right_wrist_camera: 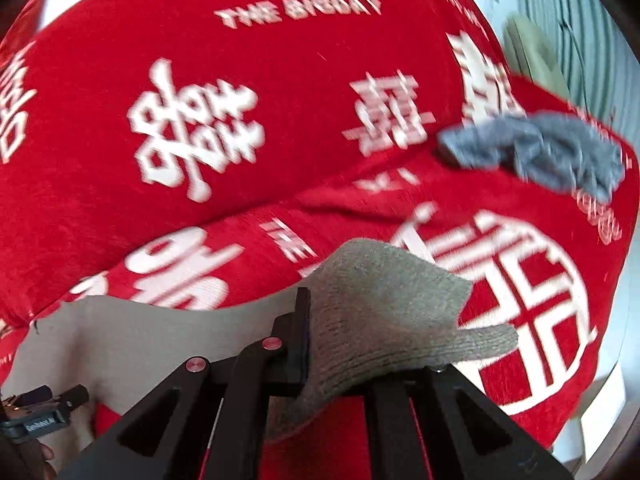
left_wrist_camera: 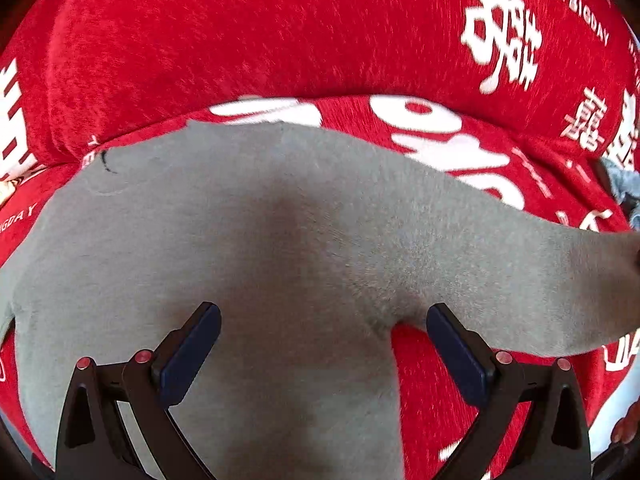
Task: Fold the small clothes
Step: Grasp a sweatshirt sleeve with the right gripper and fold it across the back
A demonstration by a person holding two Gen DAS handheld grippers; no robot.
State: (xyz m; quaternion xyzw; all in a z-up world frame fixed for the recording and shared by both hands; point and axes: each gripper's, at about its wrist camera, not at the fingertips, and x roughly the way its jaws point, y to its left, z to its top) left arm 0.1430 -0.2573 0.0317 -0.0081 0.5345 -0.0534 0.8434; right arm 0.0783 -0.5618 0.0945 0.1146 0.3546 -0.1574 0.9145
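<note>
Grey garment (left_wrist_camera: pixel 280 240) spread on red printed cover (left_wrist_camera: pixel 240 32), one ribbed end lifted.

Left gripper (left_wrist_camera: pixel 323 354) hovers over the grey cloth, jaws wide apart, nothing between them. Right gripper (right_wrist_camera: pixel 310 344) is clamped on the garment's ribbed edge, which drapes over its fingers. Blue-grey cloth (right_wrist_camera: pixel 540 152) lies crumpled, well apart, farther back on the cover.
</note>
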